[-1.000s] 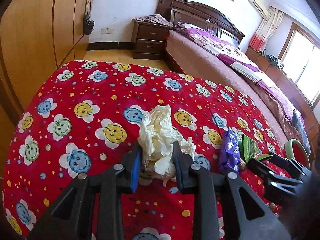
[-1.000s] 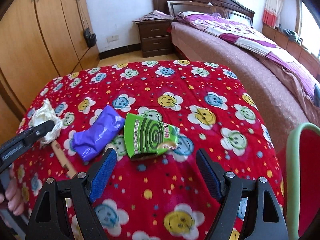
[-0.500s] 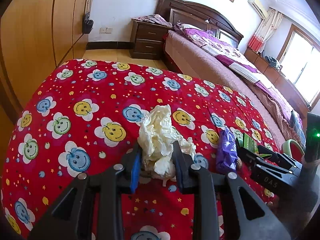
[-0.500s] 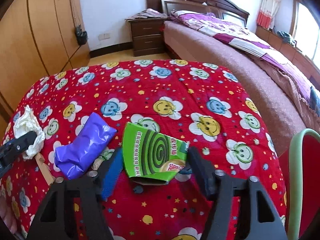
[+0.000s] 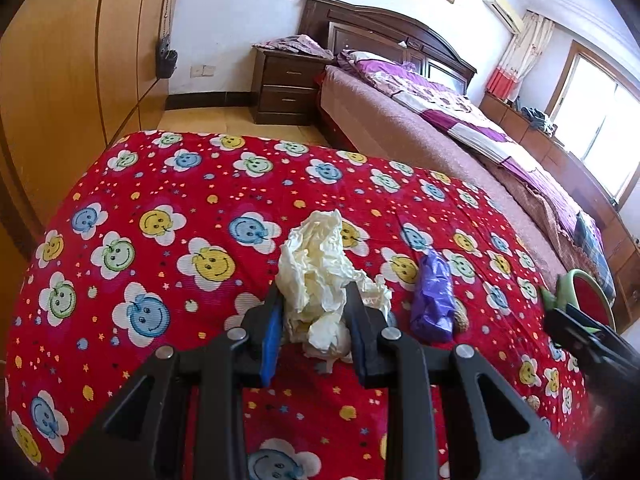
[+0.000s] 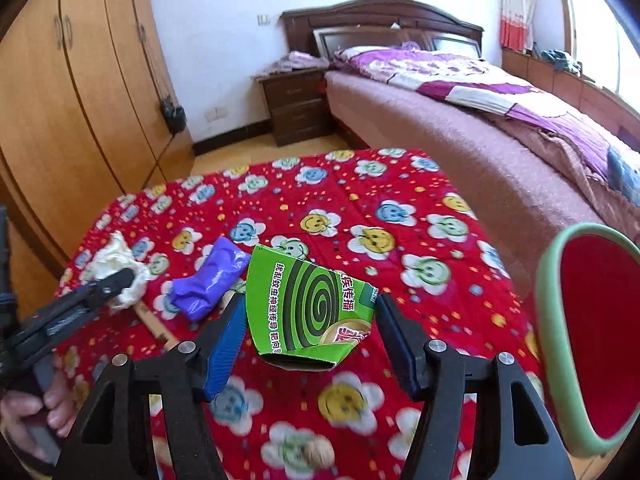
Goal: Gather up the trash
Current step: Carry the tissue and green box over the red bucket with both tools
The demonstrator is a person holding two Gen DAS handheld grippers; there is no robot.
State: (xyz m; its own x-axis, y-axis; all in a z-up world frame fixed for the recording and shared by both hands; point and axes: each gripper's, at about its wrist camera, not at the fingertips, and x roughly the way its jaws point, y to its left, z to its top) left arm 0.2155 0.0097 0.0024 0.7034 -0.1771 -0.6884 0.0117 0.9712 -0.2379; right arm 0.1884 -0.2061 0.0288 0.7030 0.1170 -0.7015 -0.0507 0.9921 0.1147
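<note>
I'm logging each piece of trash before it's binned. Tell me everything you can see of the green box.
The green box is a flattened, creased cardboard carton printed with a dark spiral coil, white and red Chinese lettering and a gold patch at one corner. Its near end gapes open, showing a dark hollow. It sits tilted between the fingers of the right tool, which is shut on it, apparently lifted off the red smiley cloth. In the left wrist view only a green sliver shows.
</note>
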